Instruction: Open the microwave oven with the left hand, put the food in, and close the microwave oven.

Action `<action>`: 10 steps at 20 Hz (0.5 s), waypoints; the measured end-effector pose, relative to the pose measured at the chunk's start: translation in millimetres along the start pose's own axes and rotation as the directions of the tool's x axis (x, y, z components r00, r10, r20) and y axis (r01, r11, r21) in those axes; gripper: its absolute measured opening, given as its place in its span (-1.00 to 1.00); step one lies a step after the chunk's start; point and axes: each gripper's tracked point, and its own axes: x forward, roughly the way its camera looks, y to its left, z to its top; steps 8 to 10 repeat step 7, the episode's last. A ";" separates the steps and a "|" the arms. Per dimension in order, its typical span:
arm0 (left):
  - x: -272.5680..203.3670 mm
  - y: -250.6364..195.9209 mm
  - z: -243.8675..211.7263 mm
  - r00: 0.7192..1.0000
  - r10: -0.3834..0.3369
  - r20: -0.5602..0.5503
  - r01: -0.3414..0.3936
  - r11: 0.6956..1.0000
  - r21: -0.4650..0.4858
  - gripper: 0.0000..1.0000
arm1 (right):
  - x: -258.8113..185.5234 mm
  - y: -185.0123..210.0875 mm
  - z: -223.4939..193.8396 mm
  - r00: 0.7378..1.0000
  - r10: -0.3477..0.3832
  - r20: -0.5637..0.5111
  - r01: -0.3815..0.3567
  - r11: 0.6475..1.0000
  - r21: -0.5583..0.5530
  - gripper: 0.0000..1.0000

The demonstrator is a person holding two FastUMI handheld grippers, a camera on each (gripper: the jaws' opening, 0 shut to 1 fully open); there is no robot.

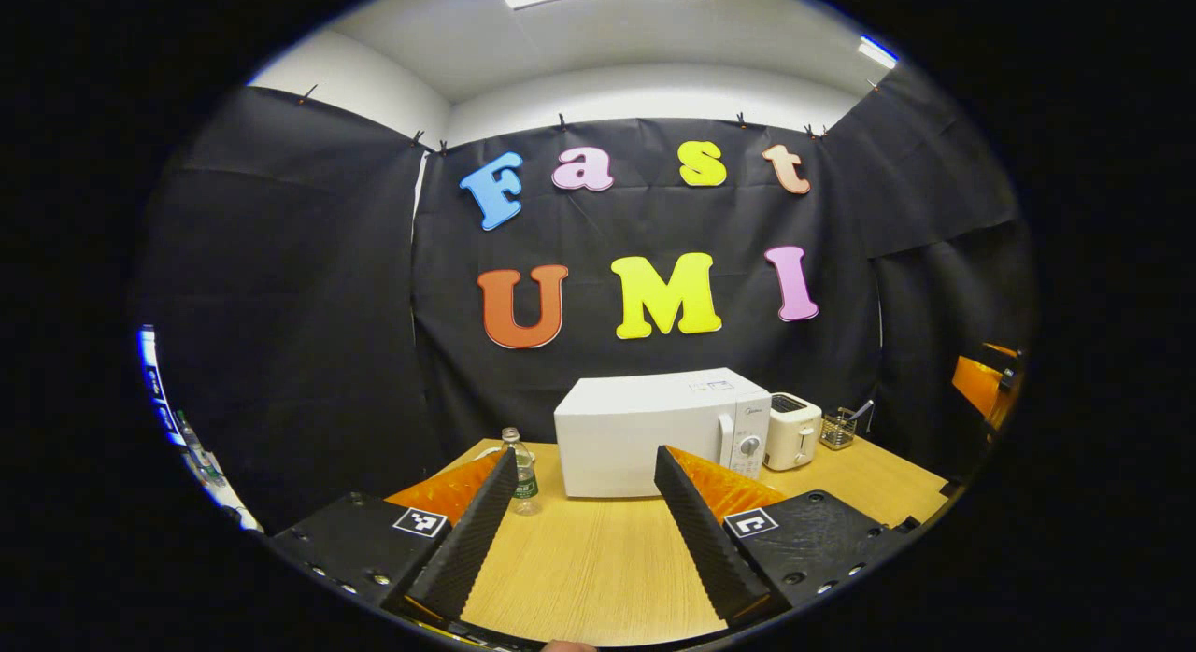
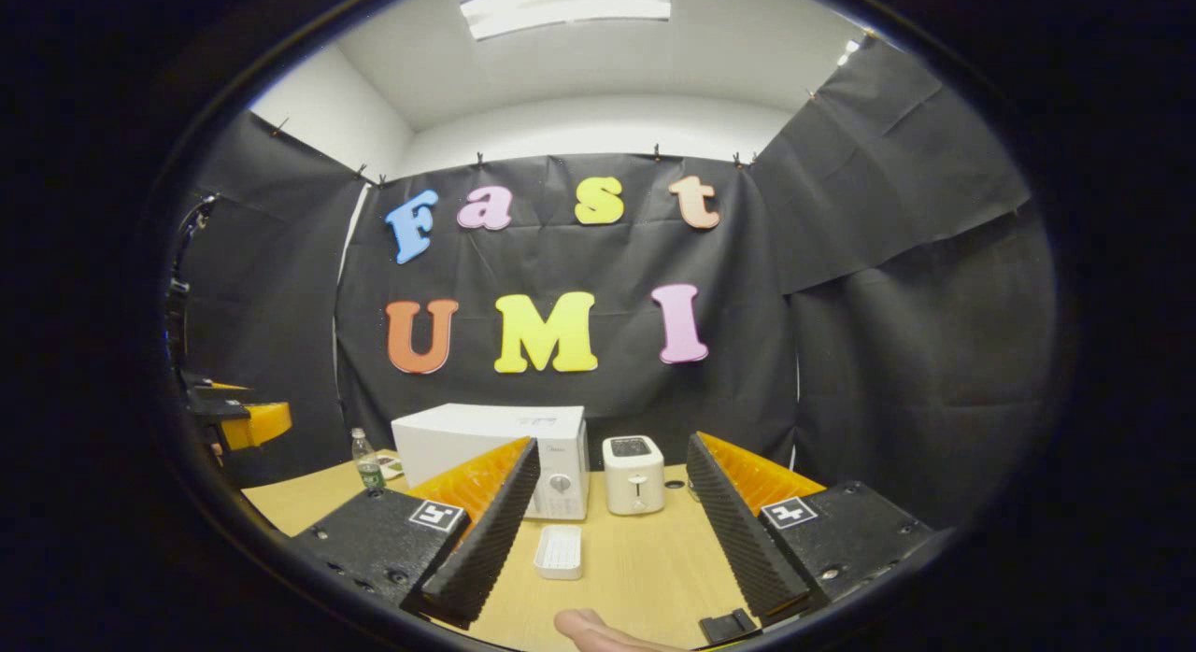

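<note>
- Left gripper (image 1: pixel 584 521) hovers above the wooden table (image 1: pixel 598 577), its two black ribbed fingers (image 1: pixel 467 540) spread wide apart with nothing between them; bare tabletop shows in the gap
- Straight ahead in the left gripper view sits the white microwave (image 1: pixel 654 432), door shut, handle and round dial on its right-hand side; it stands toward the back of the table, close to the black cloth wall
- Just beside the microwave, on the dial side, a small white toaster (image 1: pixel 792 432); beyond that a little wire basket (image 1: pixel 838 430) with something dark sticking out of it, too small to name
- On the other side of the microwave stands a clear water bottle (image 1: pixel 523 473), upright, partly behind the left finger
- Right gripper (image 2: pixel 607 531) also hangs over the table, fingers (image 2: pixel 486 540) held well apart and gripping nothing
- Between those fingers, on the tabletop in front of the microwave (image 2: pixel 491 446), lies a small white ridged tray (image 2: pixel 559 551); whether this is the food I cannot tell; it is apart from both fingers
- In the right gripper view the toaster stands just beside the microwave, near the tray; the bottle stands off at the far side
- A fingertip (image 2: pixel 598 629) of the person shows at the bottom edge of the right gripper view
</note>
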 end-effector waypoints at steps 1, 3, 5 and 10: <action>-6.6 -4.3 5.5 1.000 -0.009 0.012 0.009 1.000 -0.002 0.84 | -2.5 0.7 3.8 1.000 0.001 0.006 -0.001 1.000 -0.003 0.80; -15.0 -6.2 18.0 0.999 -0.013 0.035 0.014 1.000 -0.008 1.00 | -5.6 1.0 12.2 1.000 0.000 0.017 0.000 1.000 -0.012 0.80; -19.3 -8.3 31.1 0.998 -0.015 0.059 0.015 1.000 0.007 0.89 | -7.6 3.0 18.1 1.000 0.002 0.022 -0.001 1.000 -0.022 1.00; -25.4 -12.9 41.1 0.996 -0.027 0.080 0.025 0.999 0.020 0.90 | -10.5 4.7 26.0 0.999 0.006 0.033 -0.005 0.999 -0.031 1.00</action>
